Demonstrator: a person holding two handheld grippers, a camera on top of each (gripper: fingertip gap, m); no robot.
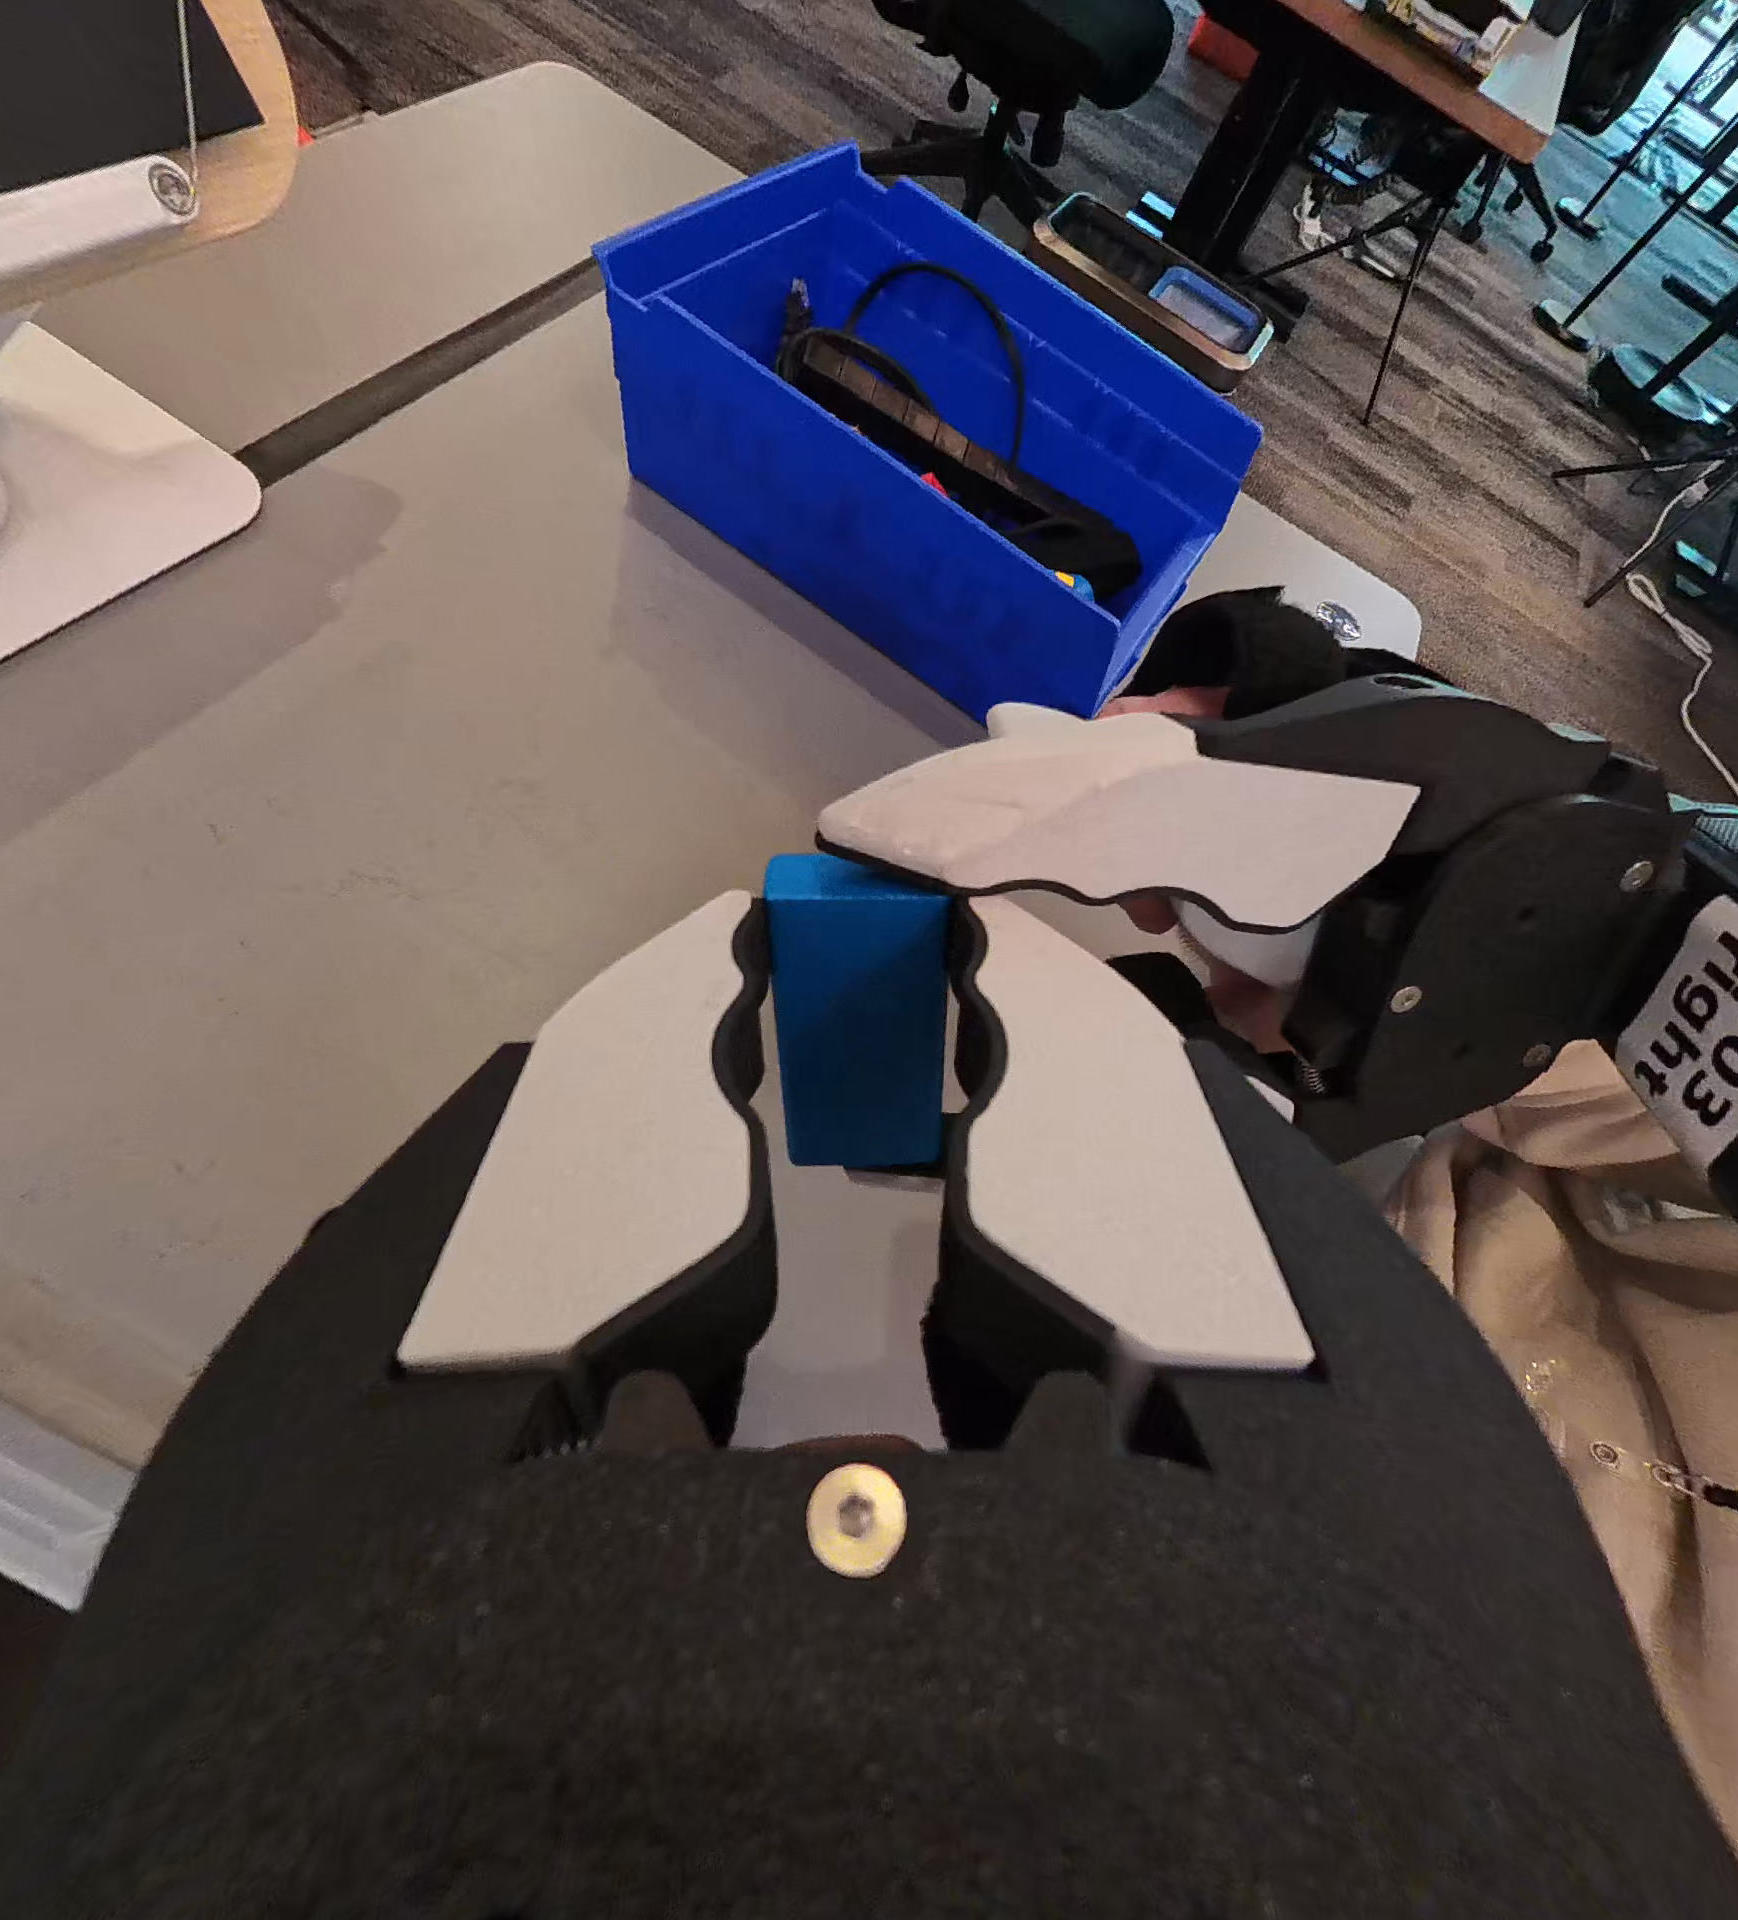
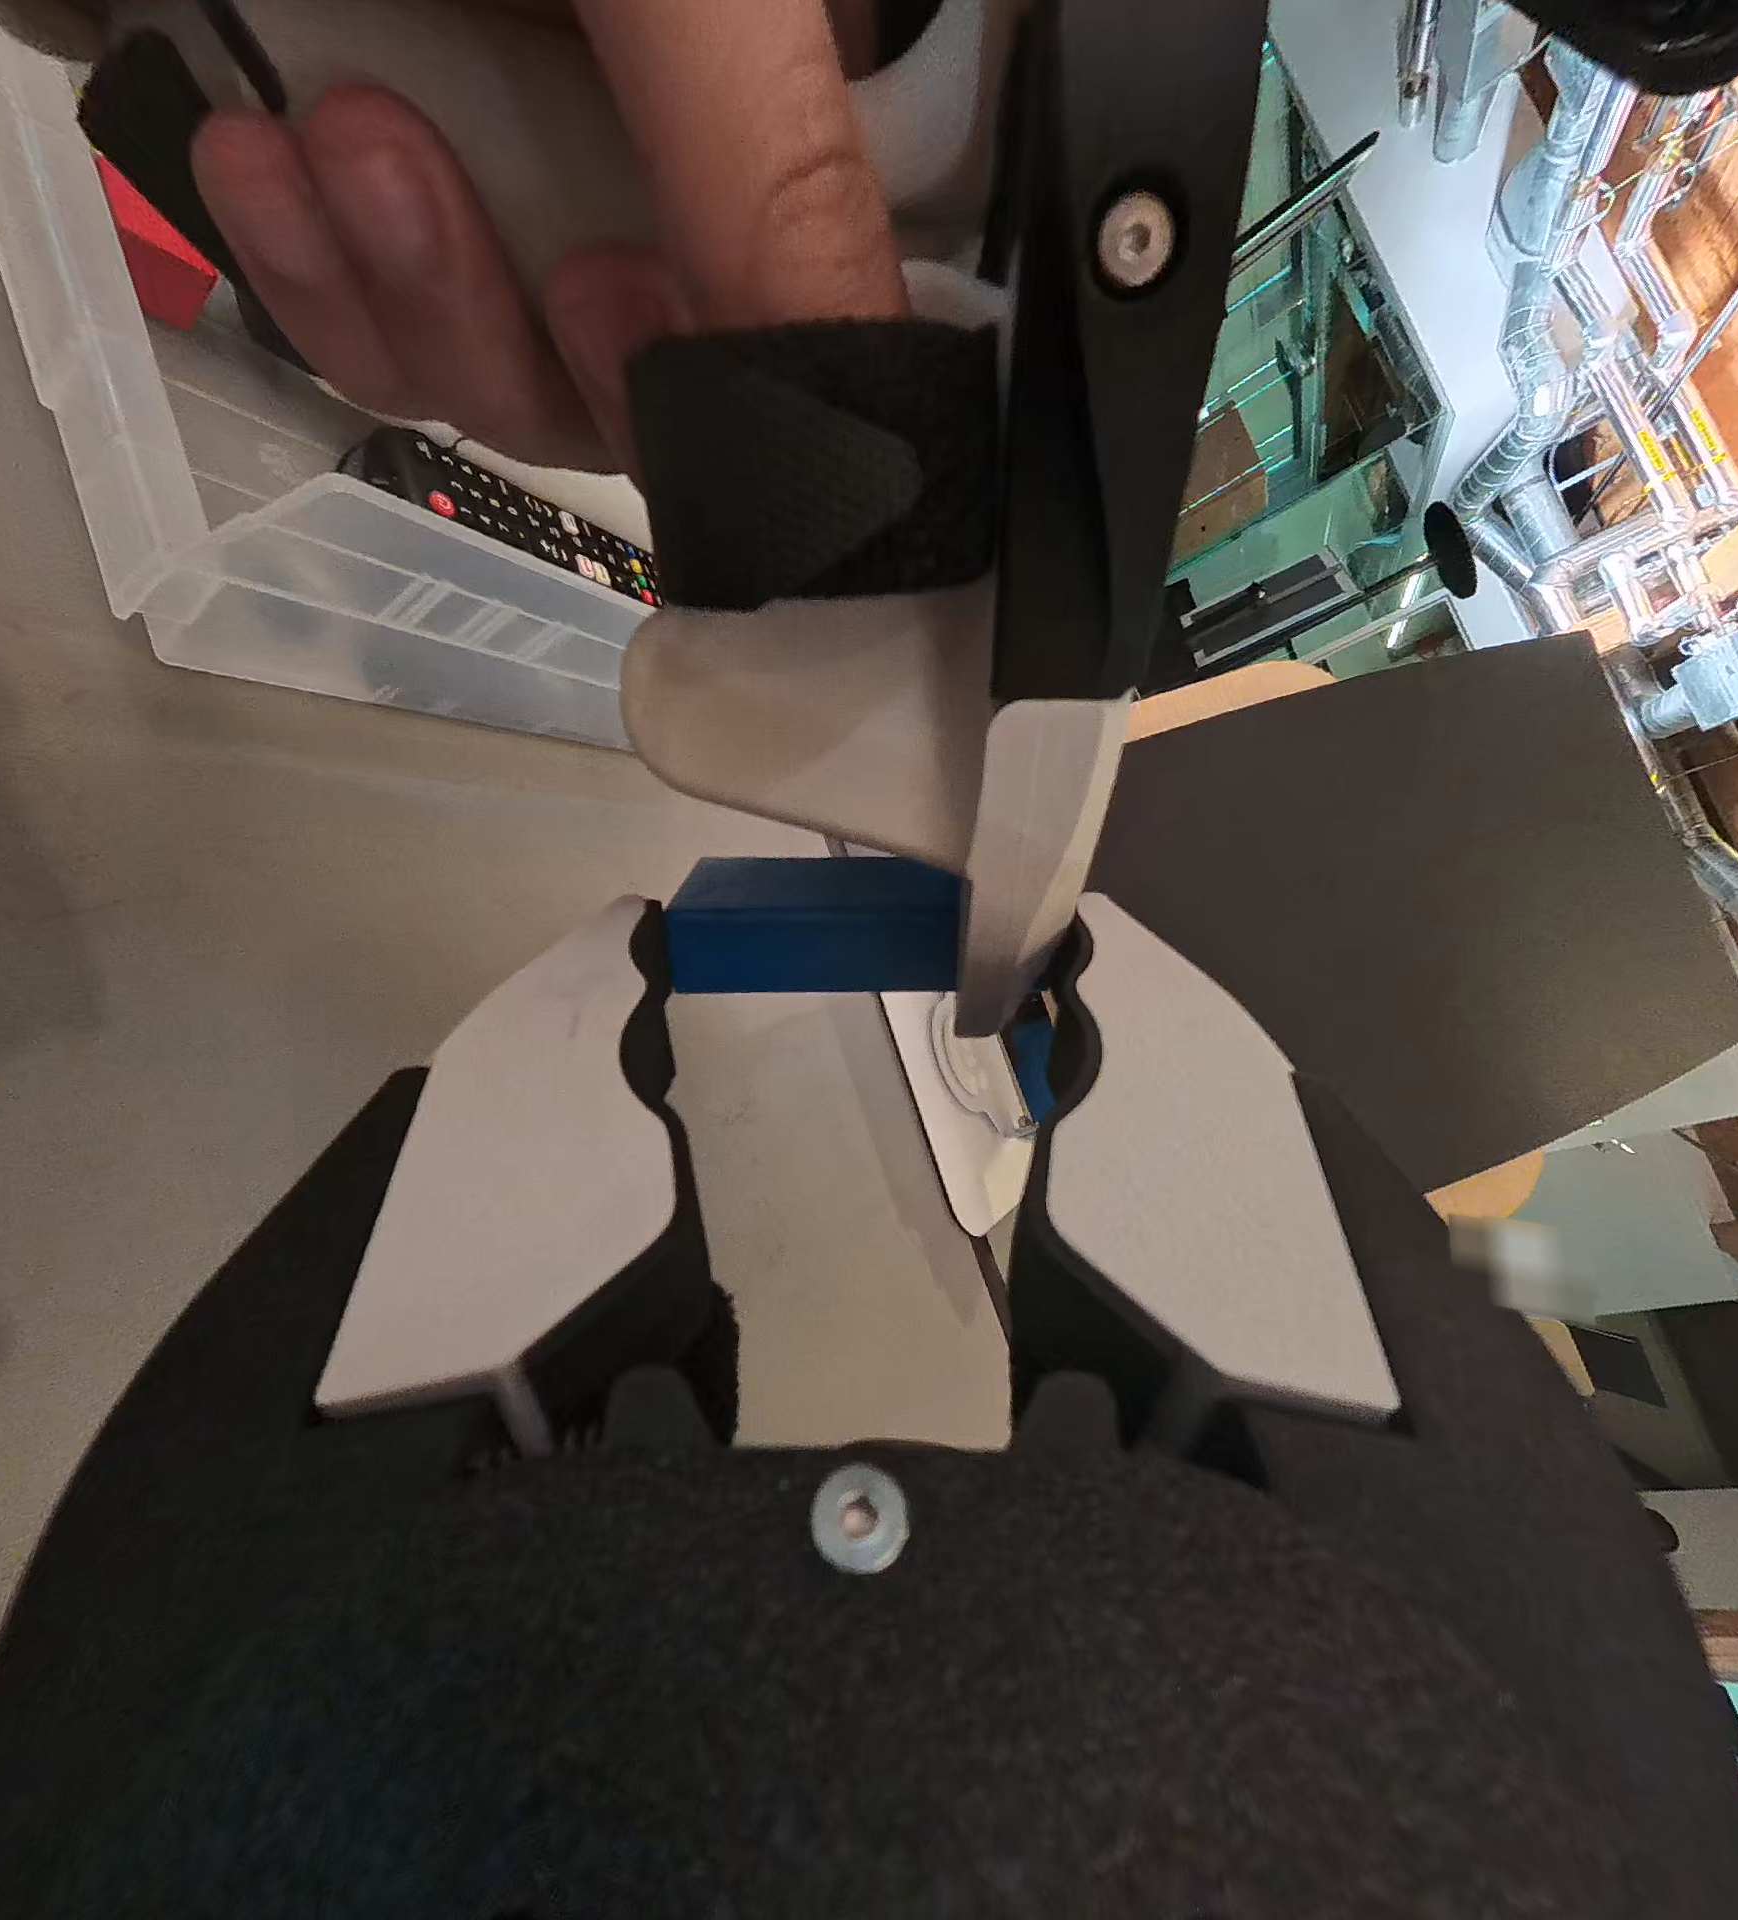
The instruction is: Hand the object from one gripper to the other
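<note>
Above the grey table point(image 1: 273, 831), blue block point(image 1: 860, 1023) pinched by left hand-held gripper point(image 1: 857, 997) — right hand-held gripper point(image 2: 860, 987) spread around it

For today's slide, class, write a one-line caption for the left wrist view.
Left gripper clamps a blue block over the table while the right gripper closes in beside a blue bin.

Ahead of my left tongs I saw a grey table point(image 1: 325, 831) with a seam across it, and a white monitor stand point(image 1: 65, 457) off to their left. Beyond the table's far edge lay patterned carpet point(image 1: 1416, 447), with a dark office chair point(image 1: 1041, 73) and a wood-topped desk point(image 1: 1416, 73) further back. To the right of my right tongs, silver ducts point(image 2: 1571, 343) ran along timber boarding.
</note>
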